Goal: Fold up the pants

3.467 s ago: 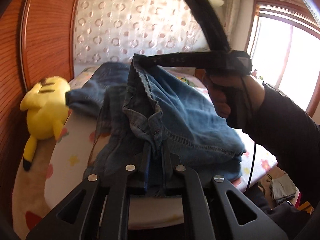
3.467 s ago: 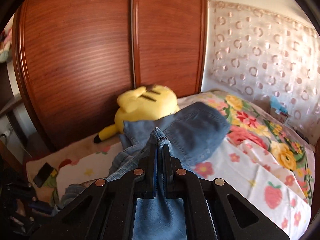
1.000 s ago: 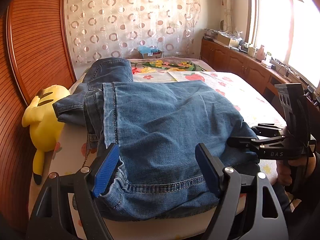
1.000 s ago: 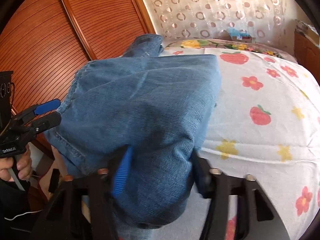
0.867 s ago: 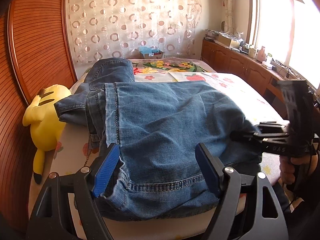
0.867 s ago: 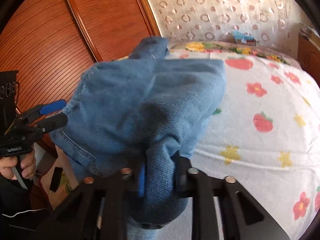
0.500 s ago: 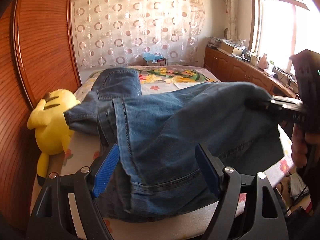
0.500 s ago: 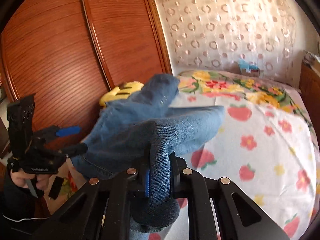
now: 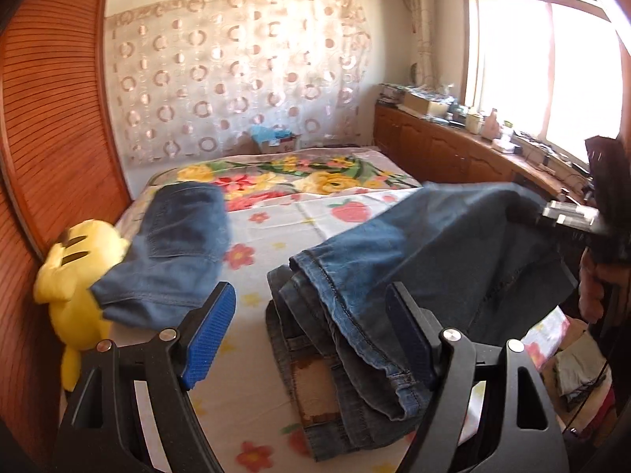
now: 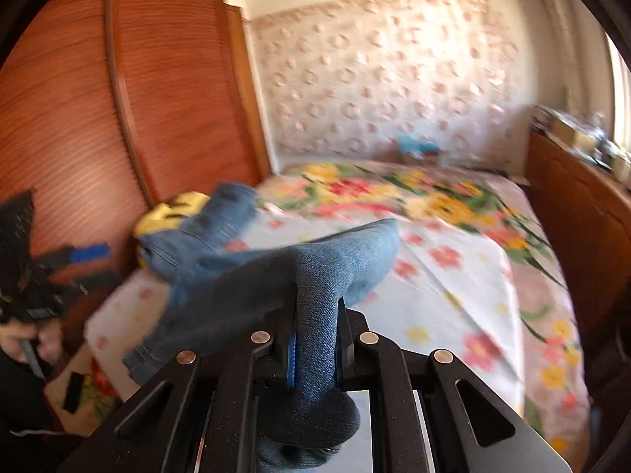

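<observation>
While the bed [image 9: 276,213] carries a second folded denim piece [image 9: 177,244] far left, the pants [image 9: 414,268] hang from the right hand-held gripper [image 10: 315,331], clamped on a bunched fold, long axis running down-left toward the wide-open, empty left hand-held gripper [image 9: 311,323]. Only the left view shows the waistband heap.

Pants [image 9: 414,272] draped across the near end of the bed [image 9: 276,213], one folded part lying far left against a plush toy [image 9: 75,264] beside the wardrobe [image 9: 51,118], curtain [image 9: 236,75] behind the bed, cabinets [image 9: 453,149] along its right
</observation>
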